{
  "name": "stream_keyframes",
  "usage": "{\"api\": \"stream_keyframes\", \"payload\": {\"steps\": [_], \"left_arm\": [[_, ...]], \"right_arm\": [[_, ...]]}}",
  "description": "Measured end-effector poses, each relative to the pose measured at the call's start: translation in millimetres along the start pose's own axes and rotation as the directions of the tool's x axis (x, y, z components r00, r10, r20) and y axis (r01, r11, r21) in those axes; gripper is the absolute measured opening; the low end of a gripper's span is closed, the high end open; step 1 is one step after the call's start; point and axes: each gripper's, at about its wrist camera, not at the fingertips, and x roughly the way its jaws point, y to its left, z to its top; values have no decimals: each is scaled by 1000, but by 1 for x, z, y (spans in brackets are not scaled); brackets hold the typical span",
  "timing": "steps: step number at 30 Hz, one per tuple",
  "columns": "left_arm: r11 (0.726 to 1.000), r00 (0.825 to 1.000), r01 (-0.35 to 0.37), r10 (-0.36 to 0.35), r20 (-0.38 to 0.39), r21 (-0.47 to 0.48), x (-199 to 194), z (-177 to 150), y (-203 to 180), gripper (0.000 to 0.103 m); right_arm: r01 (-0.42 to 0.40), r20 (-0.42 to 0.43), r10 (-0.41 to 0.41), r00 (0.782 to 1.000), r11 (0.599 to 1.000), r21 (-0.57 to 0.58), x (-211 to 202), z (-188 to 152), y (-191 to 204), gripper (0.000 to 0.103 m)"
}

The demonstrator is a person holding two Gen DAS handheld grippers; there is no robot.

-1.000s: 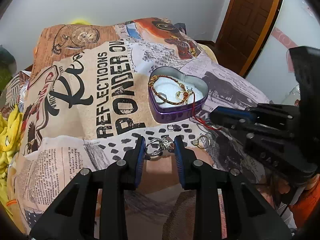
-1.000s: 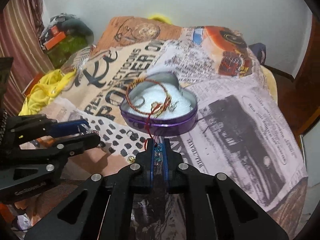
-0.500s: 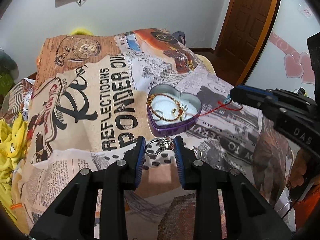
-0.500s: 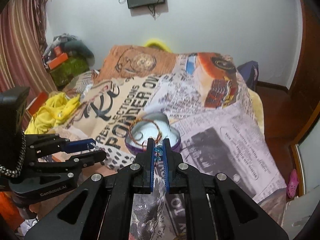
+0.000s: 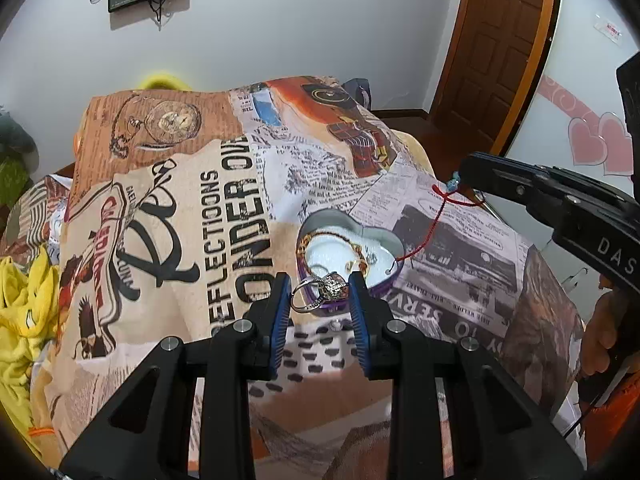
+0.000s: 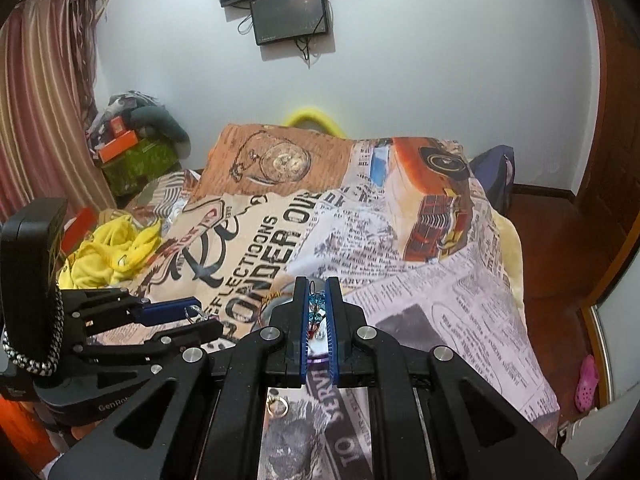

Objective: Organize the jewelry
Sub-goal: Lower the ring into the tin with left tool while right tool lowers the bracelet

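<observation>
A purple heart-shaped tin [image 5: 382, 236] with a white lining sits on the printed bedspread and holds a gold and red bracelet [image 5: 344, 240]. My left gripper [image 5: 320, 294] is shut on silver rings [image 5: 320, 290], held above the tin's near edge; it also shows in the right wrist view [image 6: 200, 316]. My right gripper [image 6: 318, 312] is shut on a red string bracelet with blue beads [image 6: 317, 308]. In the left wrist view the right gripper [image 5: 466, 180] is raised to the right of the tin, and the red string [image 5: 430, 228] hangs from it down to the tin's rim.
A small ring [image 5: 336, 325] lies on the bedspread just before the tin, and another ring [image 6: 277, 407] lies below my right gripper. Yellow cloth [image 6: 112, 248] is heaped at the bed's left edge. A wooden door [image 5: 504, 40] stands at the far right.
Both grippers have risen and pulled back from the bed. The right gripper has lifted the red string bracelet up and right, away from the tin. The left still holds the rings.
</observation>
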Motion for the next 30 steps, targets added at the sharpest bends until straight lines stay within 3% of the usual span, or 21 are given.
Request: {"api": "stream_keyframes", "payload": {"steps": [16,30], "left_arm": [[1000,1000,7,-7,-11,-1,31,24,2,28],[1000,996,26,-25,-89,13,68,24,2,28]], "right_arm": [[-24,35,24,999,1000,-8,21,26,-2,7],[-111,-105,112,988,994,9,67,7,-13,7]]}}
